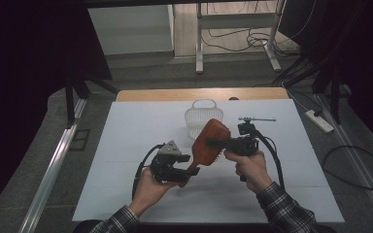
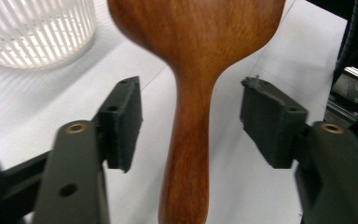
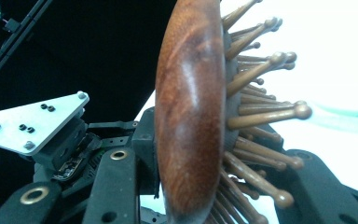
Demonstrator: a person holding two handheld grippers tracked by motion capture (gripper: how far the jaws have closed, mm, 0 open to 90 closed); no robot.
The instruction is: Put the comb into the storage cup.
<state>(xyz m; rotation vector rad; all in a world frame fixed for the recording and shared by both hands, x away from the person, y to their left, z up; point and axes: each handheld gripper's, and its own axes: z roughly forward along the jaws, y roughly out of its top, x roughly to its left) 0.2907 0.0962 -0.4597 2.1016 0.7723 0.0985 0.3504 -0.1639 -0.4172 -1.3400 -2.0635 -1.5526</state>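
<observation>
wooden hairbrush handle (image 2: pixel 186 154) between parted jaws; white slatted basket (image 2: pixel 37 30) behind

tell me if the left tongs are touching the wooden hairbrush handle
Apart. In the left gripper view, the left tongs stand open, with white table showing between each pad and the brown wooden hairbrush handle.

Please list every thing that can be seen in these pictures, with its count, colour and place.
hairbrush: one, reddish-brown wood with wooden pins, held above the table's middle
basket: one, white slatted plastic, on the table behind the hairbrush
table: one, white top with a wooden far edge
power strip: one, white, on the floor at right
left tongs: one, black, open around the brush handle, pads apart from it
right tongs: one, black, shut on the brush head
sleeves: two, plaid, at the bottom edge
</observation>
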